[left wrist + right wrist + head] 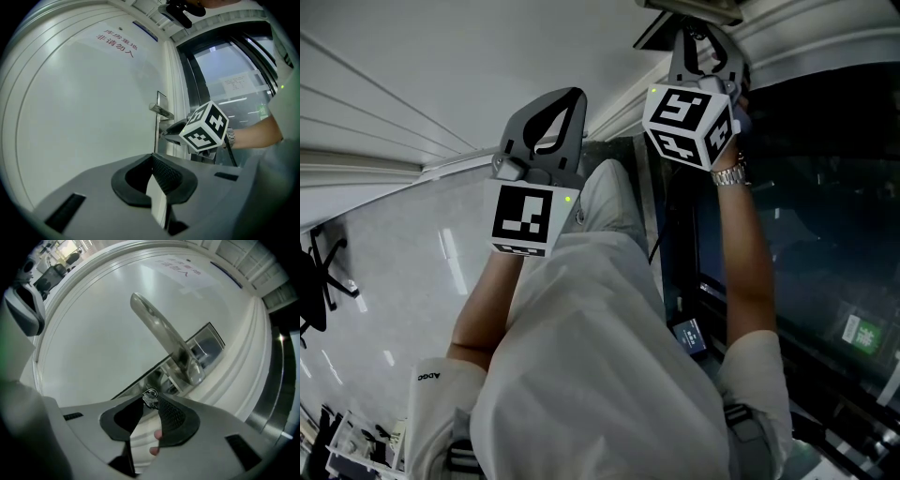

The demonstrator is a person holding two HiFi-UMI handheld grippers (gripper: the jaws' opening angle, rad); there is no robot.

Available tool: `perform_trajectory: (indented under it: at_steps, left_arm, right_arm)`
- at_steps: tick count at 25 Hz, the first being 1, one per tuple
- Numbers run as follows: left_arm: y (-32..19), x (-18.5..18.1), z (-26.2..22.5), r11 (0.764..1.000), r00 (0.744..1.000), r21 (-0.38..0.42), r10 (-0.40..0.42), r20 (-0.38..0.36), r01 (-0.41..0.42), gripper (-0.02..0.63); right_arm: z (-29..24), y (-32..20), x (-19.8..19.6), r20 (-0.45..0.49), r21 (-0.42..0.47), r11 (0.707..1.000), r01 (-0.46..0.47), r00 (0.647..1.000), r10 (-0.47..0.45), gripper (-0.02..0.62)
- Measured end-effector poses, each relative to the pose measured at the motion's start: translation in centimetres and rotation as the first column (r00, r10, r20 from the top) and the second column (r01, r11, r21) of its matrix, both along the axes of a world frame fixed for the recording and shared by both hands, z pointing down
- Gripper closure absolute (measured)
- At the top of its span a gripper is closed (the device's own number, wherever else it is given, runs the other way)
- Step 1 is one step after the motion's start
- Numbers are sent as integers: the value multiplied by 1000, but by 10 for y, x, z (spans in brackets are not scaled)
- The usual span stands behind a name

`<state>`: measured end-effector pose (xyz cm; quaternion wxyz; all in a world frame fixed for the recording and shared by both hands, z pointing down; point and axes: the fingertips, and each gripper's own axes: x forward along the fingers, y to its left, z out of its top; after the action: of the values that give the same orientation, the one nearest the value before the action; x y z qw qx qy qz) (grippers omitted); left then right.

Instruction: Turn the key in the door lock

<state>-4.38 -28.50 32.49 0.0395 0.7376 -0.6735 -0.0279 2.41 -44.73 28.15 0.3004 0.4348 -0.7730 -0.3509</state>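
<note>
I see red Chinese words [116, 41] on the white door [93, 103]; they look like 库房重地 非请勿入. A paper note [236, 84] is on the glass [220, 61] to the right, too small to read. The floor [403, 281] is pale and shiny. There is one handle [164, 341] and one key [149, 395]. My right tongs [151, 404] pinch the key, just under the handle. My left tongs [153, 159] are closed together on nothing, away from the door
</note>
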Motion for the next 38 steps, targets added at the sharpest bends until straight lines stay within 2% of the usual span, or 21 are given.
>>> perform_trajectory:
  at_steps: [4, 6, 10, 12, 14, 16, 19, 21, 25, 28, 33, 38]
  left_arm:
    - [-1, -1, 1, 1000, 1000, 0, 3, -3, -3, 597]
    - [-2, -1, 2, 1000, 1000, 2, 5, -4, -5, 597]
    - [-3, 0, 3, 1000, 1000, -2, 10, 3, -10, 597]
    - [-1, 0, 4, 1000, 1000, -10, 12, 8, -12, 597]
    - [1, 0, 6, 1000, 1000, -20, 12, 14, -12, 597]
    - [3, -2, 7, 1000, 1000, -27, 7, 19, -7, 597]
    - [4, -3, 11, 999, 1000, -37, 1, 24, 0, 597]
    - [7, -1, 16, 998, 999, -58, 3, 35, -1, 597]
    - [13, 14, 28, 991, 998, -129, 39, 57, -32, 597]
    - [9, 30, 28, 990, 995, -122, 76, 69, -67, 597]
    - [12, 49, 39, 986, 990, -131, 116, 83, -105, 597]
    - [21, 73, 50, 979, 984, -150, 155, 87, -141, 597]
  right_arm:
    - [0, 1, -2, 67, -70, 998, 5, 998, 0, 495]
    - [2, 1, -3, 67, -78, 997, 11, 998, -6, 494]
    - [4, 3, -5, 6, 4, 1000, 22, 1000, -23, 491]
    - [5, 5, -4, 23, 48, 999, 17, 1000, -18, 485]
    - [4, 8, 0, 77, 56, 998, 18, 997, -23, 485]
    - [1, 11, 3, 158, 25, 999, 43, 986, -46, 485]
    - [-6, 17, 10, 291, -24, 994, 108, 952, -96, 485]
    - [-9, 25, 18, 347, -27, 990, 136, 930, -118, 486]
    - [5, 47, 44, 394, -86, 983, 160, 912, -114, 497]
    - [14, 55, 59, 453, -154, 968, 197, 885, -108, 568]
    - [41, 74, 77, 457, -242, 945, 220, 885, -89, 575]
    - [61, 93, 105, 494, -316, 921, 228, 868, -45, 591]
